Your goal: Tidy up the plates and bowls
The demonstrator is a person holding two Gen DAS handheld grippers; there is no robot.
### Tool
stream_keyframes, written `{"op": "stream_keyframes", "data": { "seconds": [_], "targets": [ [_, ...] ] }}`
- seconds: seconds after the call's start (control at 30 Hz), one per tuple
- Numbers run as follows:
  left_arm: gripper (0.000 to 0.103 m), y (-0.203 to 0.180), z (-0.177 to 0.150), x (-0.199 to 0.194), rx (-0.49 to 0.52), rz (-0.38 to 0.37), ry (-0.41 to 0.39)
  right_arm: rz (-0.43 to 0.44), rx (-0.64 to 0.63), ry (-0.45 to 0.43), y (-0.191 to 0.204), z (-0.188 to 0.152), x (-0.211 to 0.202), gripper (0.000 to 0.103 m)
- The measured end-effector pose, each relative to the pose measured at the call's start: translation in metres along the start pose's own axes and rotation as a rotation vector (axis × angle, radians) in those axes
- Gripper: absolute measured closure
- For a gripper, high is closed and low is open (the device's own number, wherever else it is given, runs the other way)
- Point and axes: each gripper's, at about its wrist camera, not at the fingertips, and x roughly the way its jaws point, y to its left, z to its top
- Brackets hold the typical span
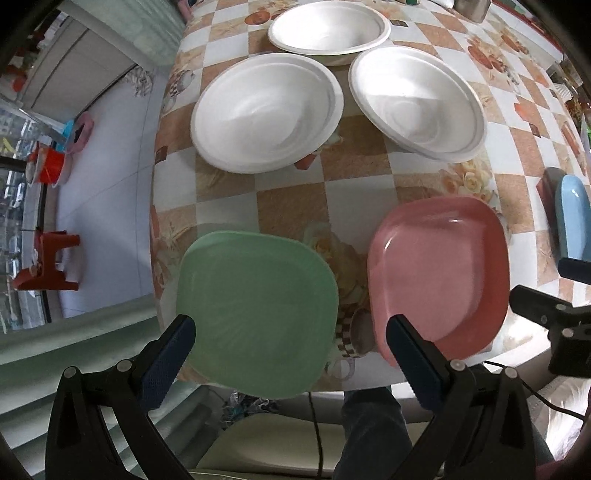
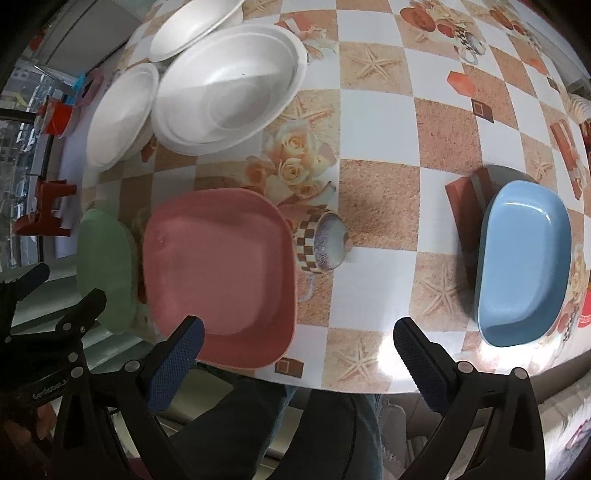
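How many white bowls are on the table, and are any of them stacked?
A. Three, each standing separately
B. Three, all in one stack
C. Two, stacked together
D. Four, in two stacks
A: the left wrist view shows three white bowls side by side on the table, none inside another.

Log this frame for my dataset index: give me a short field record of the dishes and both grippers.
surface: table with checked cloth
white bowls: three, far side, apart
green plate: near edge, leftmost
pink plate: near edge, right of green
blue plate: far right, alone
left gripper: open, empty
right gripper: open, empty
stacked yet: nothing
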Motion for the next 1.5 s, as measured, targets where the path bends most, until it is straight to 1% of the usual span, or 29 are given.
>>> {"op": "stream_keyframes", "data": {
  "seconds": [0.13,0.23,0.57,1.0,1.2,1.5],
  "targets": [
    [0.0,-0.003,0.003,0.0,0.019,0.033,0.017,0.01,0.004,0.002,0.002,0.004,0.008,0.0],
    [0.0,-0.005,0.004,0.001,0.027,0.041,0.025,0.014,0.002,0.003,0.002,0.004,0.01,0.0],
    [0.0,-0.007,0.006,0.006,0.034,0.055,0.057,0.025,0.017,0.036,-0.008,0.002,0.02,0.0],
    [0.0,-0.011,0.002,0.014,0.043,0.066,0.087,0.044,0.018,0.073,0.001,-0.001,0.033,0.0],
    [0.0,-0.013,0.001,0.015,0.05,0.09,0.101,0.031,0.015,0.088,0.002,-0.002,0.042,0.0],
    [0.0,-0.018,0.001,0.018,0.063,0.119,0.119,0.018,0.004,0.099,0.014,0.016,0.06,0.0]
  ]
}}
